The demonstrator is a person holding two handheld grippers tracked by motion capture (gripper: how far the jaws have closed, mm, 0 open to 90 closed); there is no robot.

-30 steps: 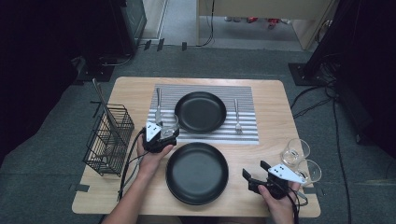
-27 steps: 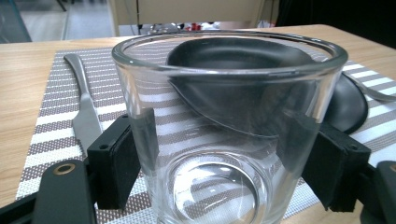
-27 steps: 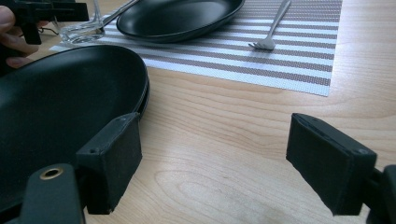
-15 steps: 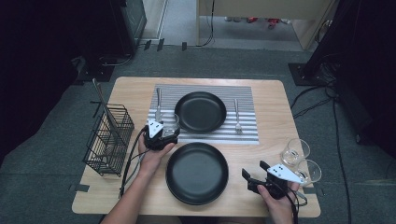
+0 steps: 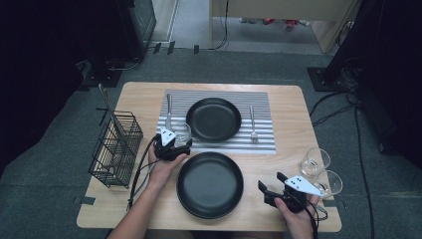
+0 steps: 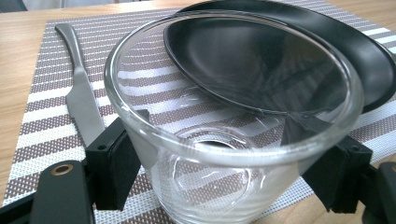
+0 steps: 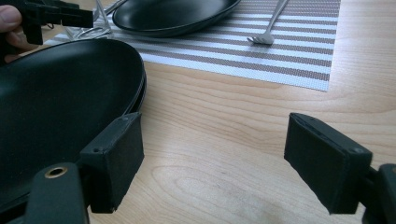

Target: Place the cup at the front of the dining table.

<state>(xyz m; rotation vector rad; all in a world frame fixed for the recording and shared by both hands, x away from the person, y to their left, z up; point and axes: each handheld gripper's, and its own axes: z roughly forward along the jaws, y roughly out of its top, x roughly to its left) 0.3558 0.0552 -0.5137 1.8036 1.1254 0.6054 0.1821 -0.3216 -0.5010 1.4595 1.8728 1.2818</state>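
A clear drinking glass (image 6: pixel 233 116) stands upright on the near left corner of the striped placemat (image 5: pixel 263 107). My left gripper (image 5: pixel 180 139) is shut on the glass, one black pad (image 6: pixel 116 163) pressed to each side. The glass sits between a knife (image 6: pixel 81 93) and the far black plate (image 5: pixel 213 118). My right gripper (image 5: pixel 271 181) rests open near the table's front right, with bare wood between its jaws (image 7: pixel 233 158). The near black plate (image 7: pixel 60 107) lies just beside its left jaw.
A fork (image 5: pixel 252 122) lies on the placemat right of the far plate. Two more clear glasses (image 5: pixel 314 160) (image 5: pixel 332 181) stand at the table's right edge, close behind my right hand. A black wire basket (image 5: pixel 115 149) hangs off the left side.
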